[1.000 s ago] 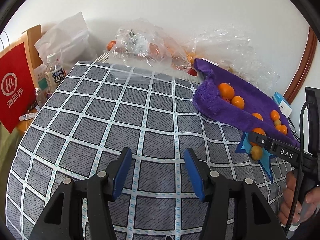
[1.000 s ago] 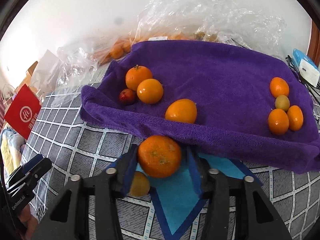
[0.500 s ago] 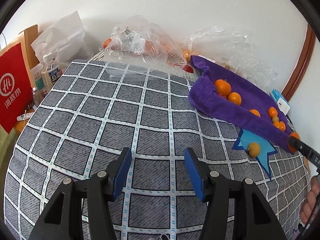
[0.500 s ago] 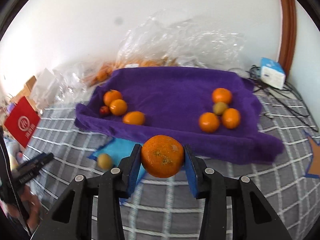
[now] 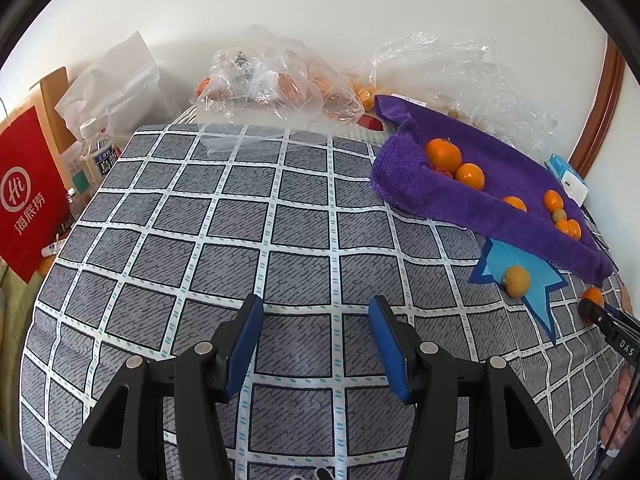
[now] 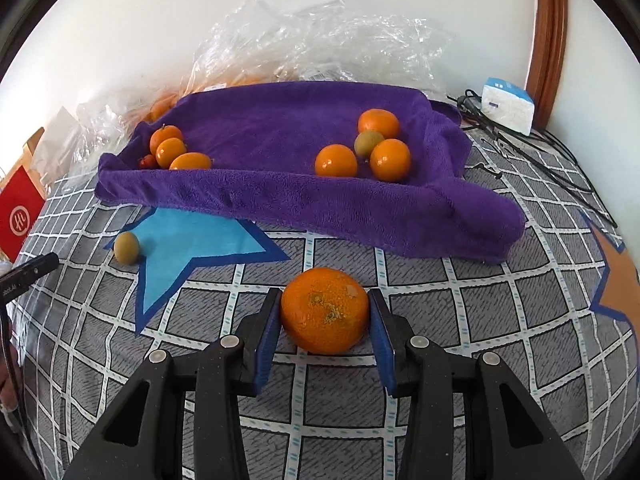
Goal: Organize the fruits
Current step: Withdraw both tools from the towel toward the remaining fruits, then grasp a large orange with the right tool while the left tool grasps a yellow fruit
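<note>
My right gripper (image 6: 325, 320) is shut on a large orange mandarin (image 6: 324, 310) and holds it low over the grey checked cloth, in front of the purple towel (image 6: 280, 196). The towel holds several oranges in two clusters, left (image 6: 170, 151) and right (image 6: 390, 159), with a greenish fruit (image 6: 368, 142) among the right ones. A small yellow-green fruit (image 6: 126, 247) lies by the blue star patch (image 6: 192, 240). My left gripper (image 5: 316, 336) is open and empty over the bare cloth. The right gripper with its mandarin (image 5: 593, 297) shows at the left wrist view's right edge.
Clear plastic bags with more fruit (image 5: 276, 84) lie along the back wall. A red paper bag (image 5: 24, 196) and a water bottle (image 5: 94, 152) stand at the left edge. A white box (image 6: 507, 104) and black cables (image 6: 540, 152) lie at the back right. An orange star patch (image 6: 620, 288) is on the right.
My right gripper has carried the mandarin away from the towel edge and the blue star, back and to the right, and lowered it toward the cloth. The left gripper stayed open, shifting slightly.
</note>
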`<move>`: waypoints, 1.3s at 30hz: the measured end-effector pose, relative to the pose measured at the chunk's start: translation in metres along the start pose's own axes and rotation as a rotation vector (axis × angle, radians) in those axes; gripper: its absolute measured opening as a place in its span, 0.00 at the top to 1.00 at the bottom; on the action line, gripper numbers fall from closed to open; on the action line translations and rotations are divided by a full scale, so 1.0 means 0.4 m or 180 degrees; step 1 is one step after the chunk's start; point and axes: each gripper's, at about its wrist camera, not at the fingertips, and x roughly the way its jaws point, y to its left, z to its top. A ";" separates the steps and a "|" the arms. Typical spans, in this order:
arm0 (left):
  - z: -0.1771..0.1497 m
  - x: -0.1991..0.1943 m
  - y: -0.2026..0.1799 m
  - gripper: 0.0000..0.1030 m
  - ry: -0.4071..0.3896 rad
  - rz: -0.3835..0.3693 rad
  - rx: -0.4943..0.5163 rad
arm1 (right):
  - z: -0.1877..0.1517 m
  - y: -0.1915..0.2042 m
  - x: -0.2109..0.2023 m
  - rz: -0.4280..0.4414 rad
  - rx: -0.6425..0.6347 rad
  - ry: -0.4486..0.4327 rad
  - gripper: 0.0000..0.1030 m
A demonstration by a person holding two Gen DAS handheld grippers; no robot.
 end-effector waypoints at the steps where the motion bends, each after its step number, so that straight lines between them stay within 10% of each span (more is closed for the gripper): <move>1: 0.000 0.001 -0.003 0.49 0.0009 0.0026 0.0022 | 0.002 -0.001 0.001 0.0020 0.0012 0.0002 0.59; 12: -0.008 -0.007 -0.051 0.45 0.0176 0.0254 0.0308 | -0.003 -0.034 -0.036 0.0089 0.0038 -0.0123 0.60; 23: 0.018 -0.015 -0.301 0.45 0.0110 -0.0439 0.0452 | -0.015 -0.119 -0.043 -0.0056 0.0211 -0.0232 0.60; 33: 0.022 0.071 -0.389 0.74 0.0157 -0.0408 0.0513 | -0.017 -0.126 -0.032 -0.0031 0.0270 -0.0204 0.60; 39: 0.008 0.054 -0.390 0.74 0.0061 -0.0685 0.0539 | -0.017 -0.132 -0.029 0.0036 0.0293 -0.0188 0.60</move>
